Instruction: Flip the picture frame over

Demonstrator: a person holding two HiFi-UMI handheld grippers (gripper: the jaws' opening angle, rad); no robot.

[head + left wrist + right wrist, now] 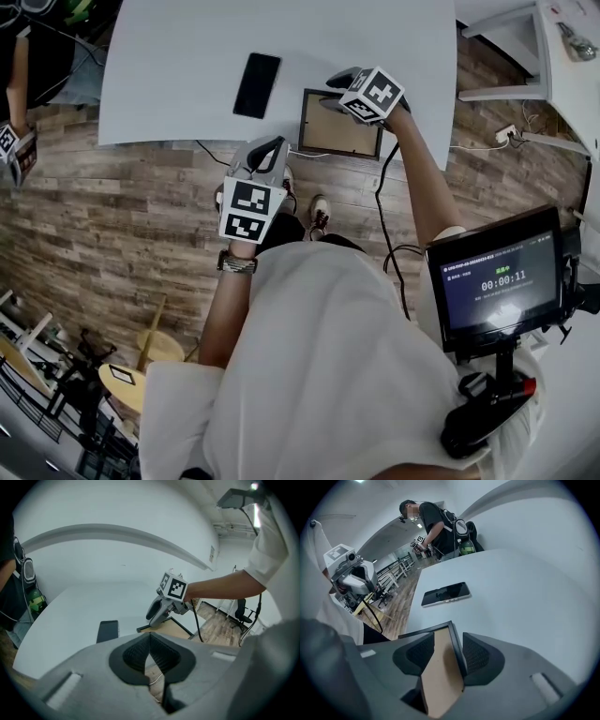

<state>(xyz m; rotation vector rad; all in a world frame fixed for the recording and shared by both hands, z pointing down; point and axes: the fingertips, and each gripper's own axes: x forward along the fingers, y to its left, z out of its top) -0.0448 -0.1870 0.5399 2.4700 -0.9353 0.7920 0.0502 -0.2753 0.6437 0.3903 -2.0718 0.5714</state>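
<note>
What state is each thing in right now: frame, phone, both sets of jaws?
Black-edged picture frame: brown backing up, on the white table near its edge.
Black smartphone: lying flat, screen dark.
Right gripper: jaws apart, the frame's edge between them.
Left gripper: jaws shut, empty, off the table.

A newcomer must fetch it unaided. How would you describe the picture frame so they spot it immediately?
Look at the white table, along the edge nearest the person. The picture frame lies there, with the right tool over its far right corner. Unlike the all-black smartphone to its left, it is a thin black border around brown board.
</note>
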